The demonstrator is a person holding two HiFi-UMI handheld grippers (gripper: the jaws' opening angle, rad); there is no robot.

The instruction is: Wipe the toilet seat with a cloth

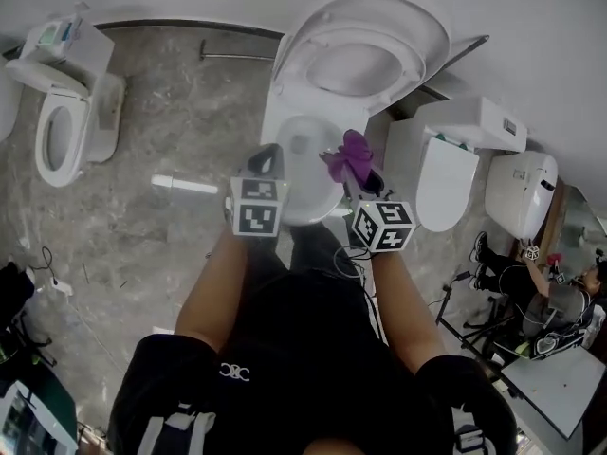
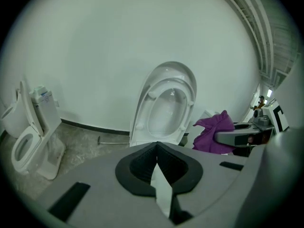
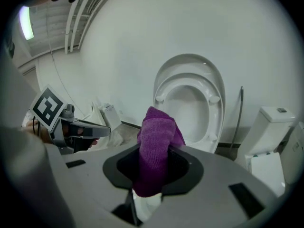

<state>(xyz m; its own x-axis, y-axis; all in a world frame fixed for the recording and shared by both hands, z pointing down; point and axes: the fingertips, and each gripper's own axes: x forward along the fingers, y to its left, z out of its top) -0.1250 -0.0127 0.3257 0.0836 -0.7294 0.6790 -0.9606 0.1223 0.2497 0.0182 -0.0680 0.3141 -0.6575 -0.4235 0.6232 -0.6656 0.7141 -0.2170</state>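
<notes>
While right claw (image 3: 151, 170) clamps it, cloth (image 3: 155, 139) juts forward.

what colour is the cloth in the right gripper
Purple cloth; clearest in the right gripper view.

Grey mottled floor (image 1: 161, 121) bears a left toilet (image 1: 66, 112) and an open middle toilet (image 1: 365, 41) — 1 white tube (image 1: 185, 185) lies between them.

A purple cloth (image 3: 154, 146), bunched into an upright wad, is being held pinched in the right gripper (image 1: 363, 186) near the white toilet seat (image 3: 214, 109), which is being propped upright against the open lid (image 3: 190, 61).
</notes>
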